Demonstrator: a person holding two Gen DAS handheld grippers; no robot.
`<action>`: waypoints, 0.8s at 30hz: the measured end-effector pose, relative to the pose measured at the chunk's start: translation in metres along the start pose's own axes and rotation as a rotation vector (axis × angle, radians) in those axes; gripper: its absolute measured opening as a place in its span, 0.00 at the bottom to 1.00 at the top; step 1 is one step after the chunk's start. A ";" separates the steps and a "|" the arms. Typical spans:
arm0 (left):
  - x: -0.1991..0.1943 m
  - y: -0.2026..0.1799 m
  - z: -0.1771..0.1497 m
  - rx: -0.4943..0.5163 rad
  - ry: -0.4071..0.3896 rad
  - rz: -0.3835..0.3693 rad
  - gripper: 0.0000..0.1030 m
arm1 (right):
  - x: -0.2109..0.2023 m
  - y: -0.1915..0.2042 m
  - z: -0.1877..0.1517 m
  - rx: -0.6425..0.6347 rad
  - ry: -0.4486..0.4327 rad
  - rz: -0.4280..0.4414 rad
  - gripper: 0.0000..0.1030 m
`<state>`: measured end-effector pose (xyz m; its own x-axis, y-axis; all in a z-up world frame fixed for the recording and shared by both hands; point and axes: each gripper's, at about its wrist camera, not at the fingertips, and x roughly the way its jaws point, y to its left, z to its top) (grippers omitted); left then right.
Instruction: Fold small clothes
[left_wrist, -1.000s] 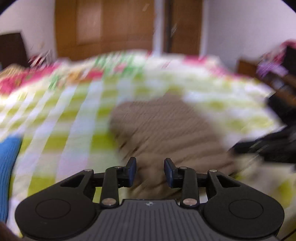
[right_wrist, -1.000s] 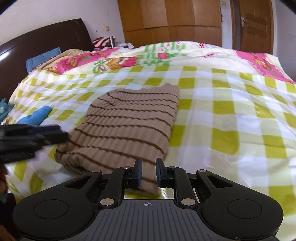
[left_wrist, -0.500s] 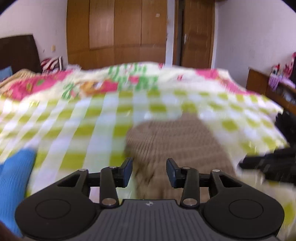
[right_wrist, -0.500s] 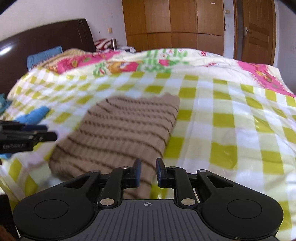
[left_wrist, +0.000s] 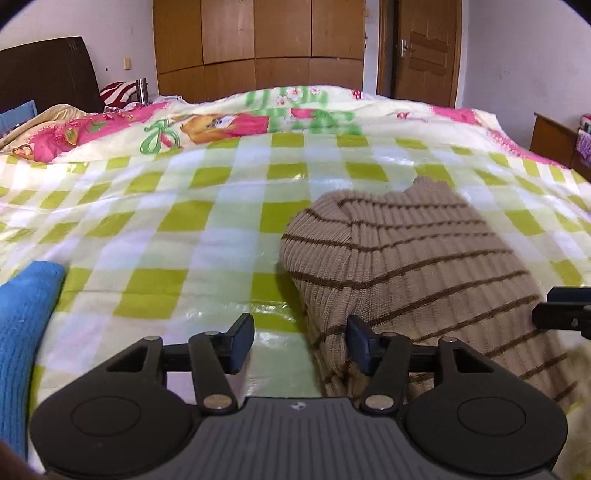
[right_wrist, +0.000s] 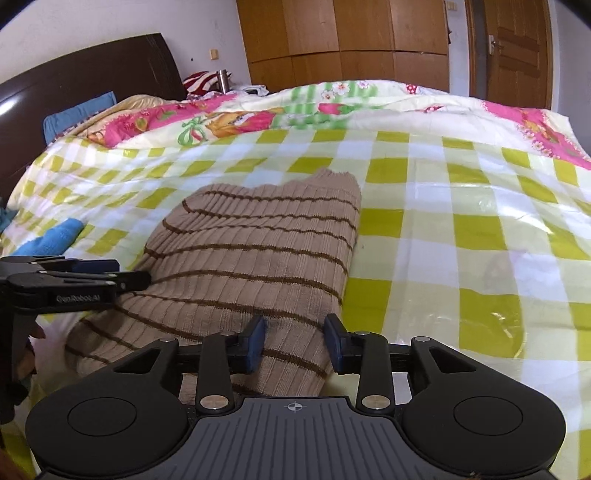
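A folded tan ribbed sweater with brown stripes lies on the green-and-white checked bedspread. It also shows in the right wrist view. My left gripper is open at the sweater's near left edge, holding nothing. My right gripper is open over the sweater's near right corner, with cloth lying between the fingers but not pinched. The left gripper shows from the side at the sweater's left edge in the right wrist view. The right gripper's tip shows at the right edge of the left wrist view.
A blue knitted garment lies at the near left, also in the right wrist view. A pink cartoon quilt covers the far bed. Dark headboard, wooden wardrobe and door stand behind.
My right gripper has opened from nearly shut. My left gripper has opened wider and shifted left, so the sweater now lies to its right.
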<state>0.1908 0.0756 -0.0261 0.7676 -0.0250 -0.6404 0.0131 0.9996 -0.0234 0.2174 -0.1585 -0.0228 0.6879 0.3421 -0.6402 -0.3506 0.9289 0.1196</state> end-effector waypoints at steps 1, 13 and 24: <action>-0.008 -0.001 0.002 -0.016 -0.016 -0.005 0.66 | -0.006 0.001 0.000 0.002 -0.011 -0.001 0.33; 0.048 -0.017 0.046 0.031 -0.031 0.074 0.66 | -0.005 0.000 0.007 0.069 -0.048 -0.031 0.34; -0.024 0.005 0.005 -0.097 0.013 0.063 0.68 | -0.030 0.003 -0.002 0.104 -0.031 -0.056 0.35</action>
<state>0.1758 0.0816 -0.0065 0.7568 0.0376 -0.6526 -0.0980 0.9936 -0.0565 0.1948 -0.1665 -0.0051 0.7244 0.2923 -0.6244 -0.2445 0.9557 0.1637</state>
